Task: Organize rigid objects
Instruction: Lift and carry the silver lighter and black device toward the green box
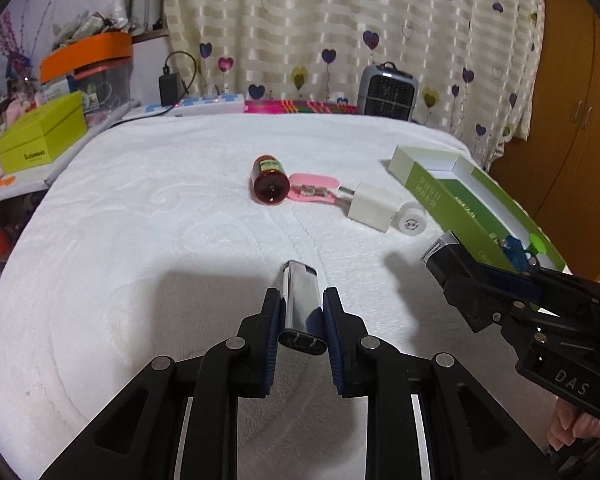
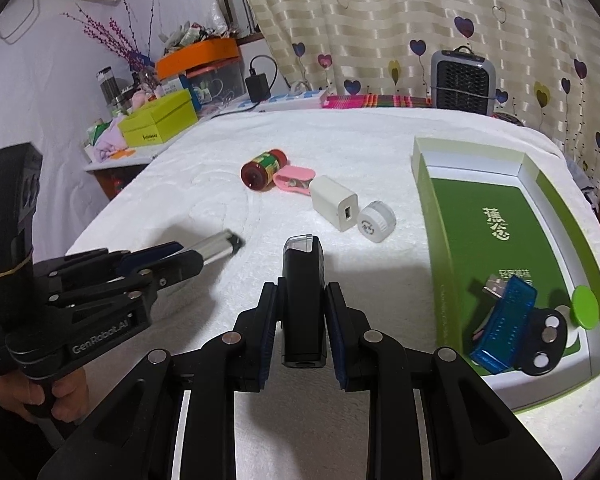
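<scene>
where green box sits, blue usb stick & black disc lie inside.

My read: home, likely bedroom. Work surface is soft white quilted cover with stitched swirls, like bed or padded table, bright striped cloth at far edge. Behind it, cream striped curtain printed with hearts. Small grey fan heater by curtain. On my left, side table piled with household clutter: lime box, orange-lidded tub, plugged-in charger, vase of purple twigs. Wooden wardrobe doors on far right.
</scene>
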Demonstrator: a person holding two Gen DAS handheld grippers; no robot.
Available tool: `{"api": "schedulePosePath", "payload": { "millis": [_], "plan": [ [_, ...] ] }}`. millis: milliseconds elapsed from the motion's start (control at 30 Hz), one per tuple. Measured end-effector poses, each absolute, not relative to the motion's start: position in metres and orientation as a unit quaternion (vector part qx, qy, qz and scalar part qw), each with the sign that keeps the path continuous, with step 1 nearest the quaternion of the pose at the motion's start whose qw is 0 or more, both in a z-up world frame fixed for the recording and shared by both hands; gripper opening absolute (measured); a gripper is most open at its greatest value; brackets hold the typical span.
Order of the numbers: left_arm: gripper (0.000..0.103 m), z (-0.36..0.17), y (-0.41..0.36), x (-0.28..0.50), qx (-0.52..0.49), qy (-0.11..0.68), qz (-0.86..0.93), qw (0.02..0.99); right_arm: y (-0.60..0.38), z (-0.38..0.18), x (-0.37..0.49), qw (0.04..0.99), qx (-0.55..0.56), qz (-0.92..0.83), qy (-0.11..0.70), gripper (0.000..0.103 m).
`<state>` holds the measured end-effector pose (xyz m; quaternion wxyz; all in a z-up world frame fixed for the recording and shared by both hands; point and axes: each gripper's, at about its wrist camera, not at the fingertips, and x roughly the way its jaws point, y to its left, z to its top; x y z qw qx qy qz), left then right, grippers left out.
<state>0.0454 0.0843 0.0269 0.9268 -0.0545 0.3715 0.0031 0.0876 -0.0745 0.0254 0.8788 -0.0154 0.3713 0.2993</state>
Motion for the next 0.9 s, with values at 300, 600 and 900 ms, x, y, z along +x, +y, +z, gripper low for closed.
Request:
{"api": "schedulePosePath", "payload": {
  "millis": [300, 600, 900],
  "plan": [
    [0.019, 0.022, 0.079, 0.035, -0.054, 0.380, -0.011, 0.923, -0.084, 0.029, 0.082, 0.881, -0.010, 0.300, 0.365, 0.025],
    [0.020, 0.013, 0.074, 0.039, -0.035, 0.399, -0.016, 0.916, -0.082, 0.024, 0.078, 0.877, -0.010, 0.307, 0.370, 0.025],
    [0.023, 0.005, 0.069, 0.055, -0.015, 0.422, -0.005, 0.906, -0.085, 0.024, 0.078, 0.877, -0.008, 0.309, 0.369, 0.025]
  ]
}}
